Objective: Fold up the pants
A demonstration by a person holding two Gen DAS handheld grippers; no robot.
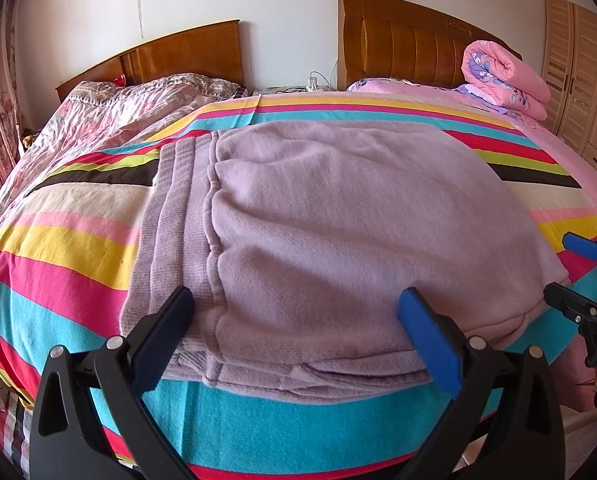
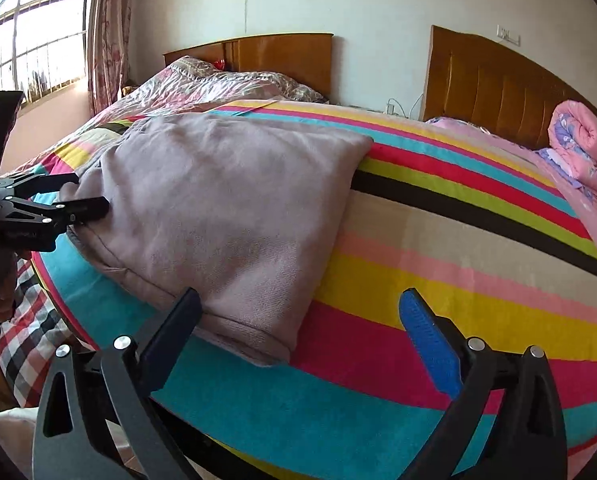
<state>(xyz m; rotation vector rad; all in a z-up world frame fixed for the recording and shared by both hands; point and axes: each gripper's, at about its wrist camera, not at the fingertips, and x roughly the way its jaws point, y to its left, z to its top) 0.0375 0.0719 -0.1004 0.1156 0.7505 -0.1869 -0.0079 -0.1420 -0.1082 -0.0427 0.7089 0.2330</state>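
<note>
The lilac pants (image 1: 318, 232) lie folded into a thick, several-layered block on the striped blanket (image 1: 58, 248) of the bed, near its front edge (ribbed waistband toward the left, soft fleecy cloth, a few shallow creases). The left hand-held gripper (image 1: 298, 320) stands spread wide over the near edge, pinching nothing. The right hand-held gripper (image 2: 302, 320) is spread too, at the fold's right corner.
</note>
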